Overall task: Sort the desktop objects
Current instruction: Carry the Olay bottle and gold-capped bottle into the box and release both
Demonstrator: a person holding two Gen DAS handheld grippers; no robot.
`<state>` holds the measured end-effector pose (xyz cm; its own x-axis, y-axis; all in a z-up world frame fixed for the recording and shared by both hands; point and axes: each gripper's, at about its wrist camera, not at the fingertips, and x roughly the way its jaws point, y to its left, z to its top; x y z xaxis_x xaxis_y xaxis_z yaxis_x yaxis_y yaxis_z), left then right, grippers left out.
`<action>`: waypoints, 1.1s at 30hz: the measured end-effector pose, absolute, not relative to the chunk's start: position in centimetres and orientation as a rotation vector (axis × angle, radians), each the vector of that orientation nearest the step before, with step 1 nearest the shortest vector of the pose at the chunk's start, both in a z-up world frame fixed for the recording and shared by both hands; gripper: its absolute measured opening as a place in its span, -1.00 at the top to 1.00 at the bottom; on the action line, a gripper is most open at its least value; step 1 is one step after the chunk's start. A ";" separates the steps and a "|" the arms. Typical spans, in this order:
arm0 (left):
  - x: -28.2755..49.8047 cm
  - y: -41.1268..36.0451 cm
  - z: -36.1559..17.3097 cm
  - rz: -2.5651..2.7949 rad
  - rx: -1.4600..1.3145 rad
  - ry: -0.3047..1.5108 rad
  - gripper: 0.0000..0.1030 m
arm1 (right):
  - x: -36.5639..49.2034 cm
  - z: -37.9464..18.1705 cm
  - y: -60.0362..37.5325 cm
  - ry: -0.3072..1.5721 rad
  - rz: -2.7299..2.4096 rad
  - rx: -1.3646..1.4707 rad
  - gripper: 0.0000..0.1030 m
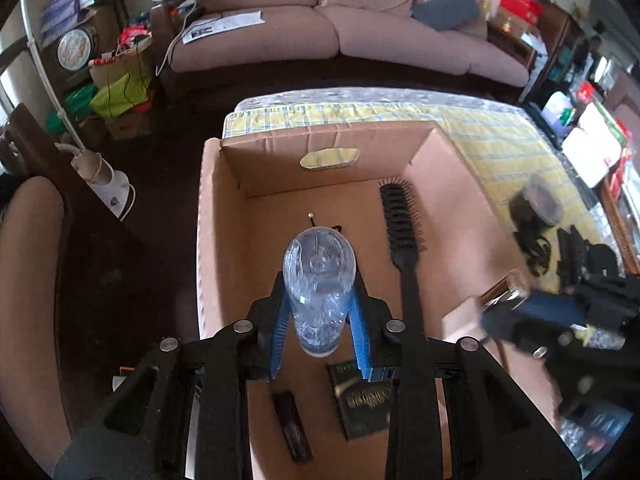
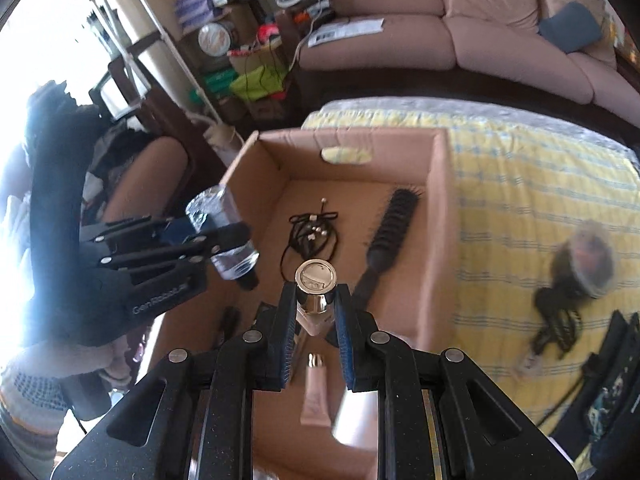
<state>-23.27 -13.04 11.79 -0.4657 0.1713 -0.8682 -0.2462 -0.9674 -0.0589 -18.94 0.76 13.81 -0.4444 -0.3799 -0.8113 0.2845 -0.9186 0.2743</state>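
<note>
My left gripper [image 1: 319, 294] is shut on a clear plastic water bottle [image 1: 319, 280] and holds it over the open cardboard box [image 1: 208, 216]. It also shows in the right wrist view [image 2: 224, 240], at the box's left edge. My right gripper [image 2: 316, 300] is shut on a small bottle with a shiny metal cap [image 2: 316, 280], above the box's near part. In the left wrist view the right gripper [image 1: 496, 308] comes in over the box's right wall. In the box lie a black hairbrush [image 1: 402, 232], a black cable bundle [image 2: 312, 234] and a pink tube [image 2: 316, 392].
The box stands on a table with a yellow checked cloth [image 2: 540, 200]. A round dark jar [image 2: 590, 266] and black cords [image 2: 556, 320] lie on the cloth to the right. Dark flat items [image 1: 360, 400] lie on the box floor. A pink sofa [image 1: 340, 20] is behind.
</note>
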 end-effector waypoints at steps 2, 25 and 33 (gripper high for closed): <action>-23.9 -12.7 10.9 2.486 -1.479 0.138 0.50 | -20.0 12.5 -0.1 -0.124 -2.364 1.407 0.64; -26.2 -12.5 10.8 2.493 -1.489 0.300 0.17 | -23.9 9.4 -0.4 -0.160 -2.365 1.486 0.23; -25.2 -13.0 12.2 2.522 -1.476 0.297 0.03 | -22.5 11.6 0.1 -0.143 -2.403 1.426 0.23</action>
<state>-25.23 -13.02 12.18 -0.4795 0.0739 -0.8744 -0.2749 -0.9590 0.0697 -22.47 0.14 11.60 -0.4368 -0.3400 -0.8328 0.2388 -0.9364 0.2571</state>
